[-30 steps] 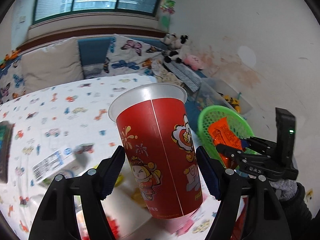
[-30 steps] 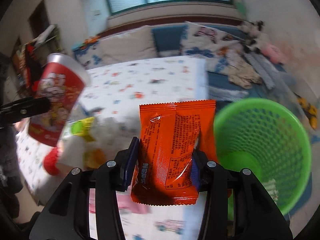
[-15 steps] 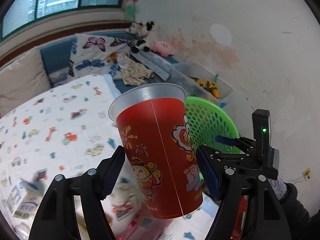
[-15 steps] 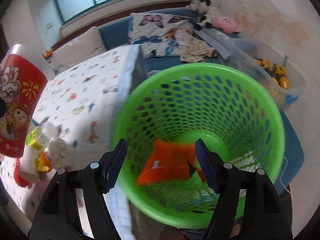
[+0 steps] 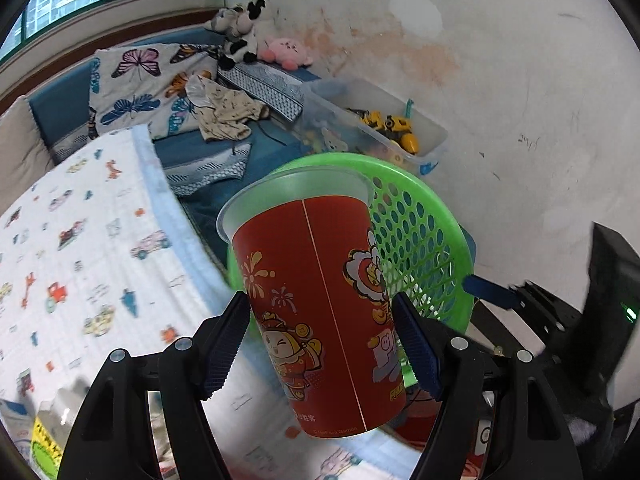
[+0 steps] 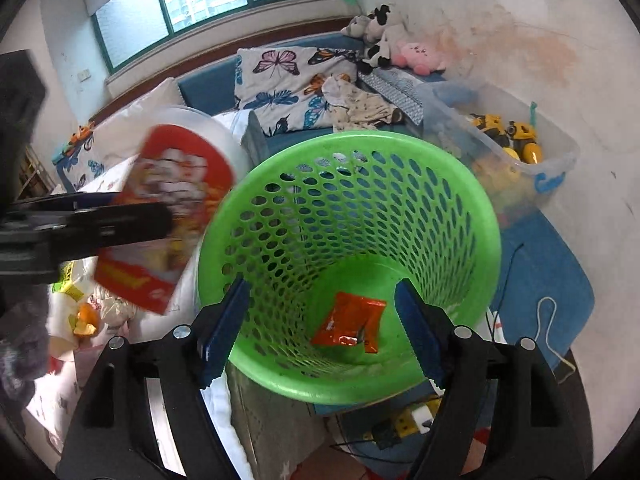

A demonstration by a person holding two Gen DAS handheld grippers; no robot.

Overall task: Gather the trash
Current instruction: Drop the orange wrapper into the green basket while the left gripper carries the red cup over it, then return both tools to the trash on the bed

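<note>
My left gripper (image 5: 322,346) is shut on a red paper cup (image 5: 316,304) with cartoon prints, held upright just in front of the green mesh bin (image 5: 420,236). In the right wrist view the same cup (image 6: 168,208) shows blurred at the left, beside the bin's rim (image 6: 490,236). My right gripper (image 6: 320,334) hangs over the bin's mouth with its jaws opening and nothing between them. An orange snack packet (image 6: 350,322) lies on the bin's floor. The right gripper's fingers (image 5: 490,290) reach in past the bin at the right of the left wrist view.
The bin stands beside a bed with a cartoon-print sheet (image 5: 80,240). More litter (image 6: 80,312) lies on the bed at the left. A clear box of toys (image 6: 508,148) sits by the stained wall, with a blue mat (image 6: 544,264) and cables under it.
The right gripper let go of the orange packet, which dropped to the bin's floor, and its jaws spread wider. The left gripper carried the red cup rightwards up to the bin.
</note>
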